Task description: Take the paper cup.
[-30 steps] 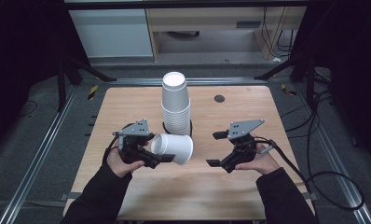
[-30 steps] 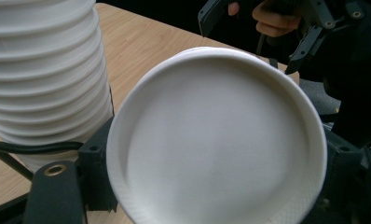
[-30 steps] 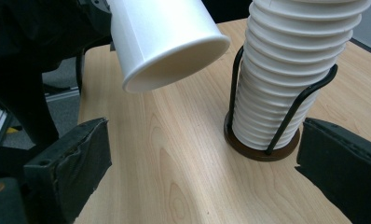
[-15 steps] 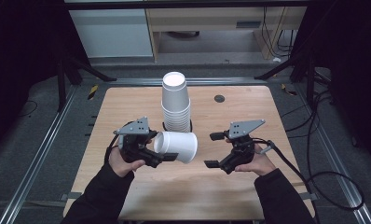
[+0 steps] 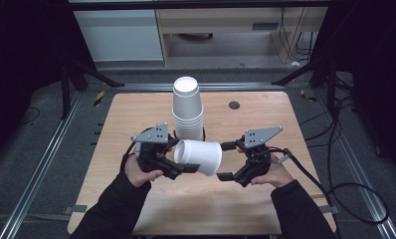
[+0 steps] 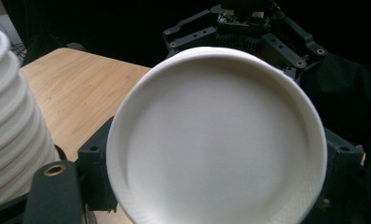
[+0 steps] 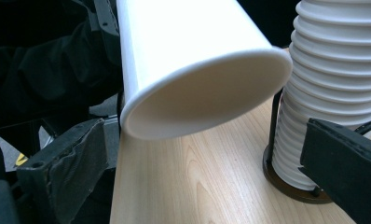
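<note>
Holding a single white paper cup (image 5: 198,157) sideways above the tabletop (image 5: 265,122), the left gripper (image 5: 178,167) has its fingers clamped on the cup's narrow end in the high view, the open mouth turned toward the right gripper (image 5: 229,160). That gripper's fingers stand wide apart, having just been opening, one above and one below the rim, with nothing pressed between them. Just behind the cup stands the upside-down cup stack (image 5: 188,109).

From the left gripper view, the cup's closed base (image 6: 216,137) sits close before the camera between the black fingers, the stack's ribbed side (image 6: 11,121) at the left edge and the other gripper's body beyond.

From the right gripper view, the cup's open rim (image 7: 207,93) hangs over the wood, near the stack (image 7: 330,88), which rests in a dark ring holder (image 7: 291,184); the two fingers flank the scene, well clear of the rim.

My worry: the thin wall could buckle if the left squeezes harder, and a careless swing would knock the nearby stack or let the cup slip, since one hand alone bears it
</note>
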`<state>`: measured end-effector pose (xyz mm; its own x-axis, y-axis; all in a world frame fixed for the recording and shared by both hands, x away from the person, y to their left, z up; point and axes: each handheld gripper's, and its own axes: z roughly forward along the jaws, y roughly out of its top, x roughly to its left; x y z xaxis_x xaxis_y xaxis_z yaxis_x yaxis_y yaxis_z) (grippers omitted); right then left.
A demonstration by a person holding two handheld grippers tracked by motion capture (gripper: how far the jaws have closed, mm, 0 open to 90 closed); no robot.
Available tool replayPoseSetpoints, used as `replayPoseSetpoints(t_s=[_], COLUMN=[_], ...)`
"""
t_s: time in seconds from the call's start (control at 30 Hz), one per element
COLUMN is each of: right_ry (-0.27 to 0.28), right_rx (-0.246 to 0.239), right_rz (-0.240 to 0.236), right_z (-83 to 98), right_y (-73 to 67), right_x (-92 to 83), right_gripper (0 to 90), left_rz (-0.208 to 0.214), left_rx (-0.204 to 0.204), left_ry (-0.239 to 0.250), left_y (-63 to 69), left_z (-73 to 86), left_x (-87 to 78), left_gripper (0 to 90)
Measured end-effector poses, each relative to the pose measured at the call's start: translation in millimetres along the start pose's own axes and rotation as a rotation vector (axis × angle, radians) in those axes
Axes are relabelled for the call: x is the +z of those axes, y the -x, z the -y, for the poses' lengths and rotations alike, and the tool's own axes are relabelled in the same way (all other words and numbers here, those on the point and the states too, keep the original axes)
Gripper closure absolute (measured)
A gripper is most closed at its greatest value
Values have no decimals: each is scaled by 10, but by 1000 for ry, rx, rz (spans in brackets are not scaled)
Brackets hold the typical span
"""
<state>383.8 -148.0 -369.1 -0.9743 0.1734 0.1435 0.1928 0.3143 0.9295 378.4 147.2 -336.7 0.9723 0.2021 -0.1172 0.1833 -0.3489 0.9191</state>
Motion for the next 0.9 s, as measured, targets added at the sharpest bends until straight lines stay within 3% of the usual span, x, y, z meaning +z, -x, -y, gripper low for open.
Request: replayPoseSetpoints(t_s=[0.9], right_ry=[-11], right_rx=[-1], right_rz=[-63], right_z=[19], right_y=[1], right_x=[159], right_gripper=[38], left_rz=[57], left_rx=[31], left_ry=[-8], left_y=[64], left_z=[-31], left_x=[180], left_gripper=[205])
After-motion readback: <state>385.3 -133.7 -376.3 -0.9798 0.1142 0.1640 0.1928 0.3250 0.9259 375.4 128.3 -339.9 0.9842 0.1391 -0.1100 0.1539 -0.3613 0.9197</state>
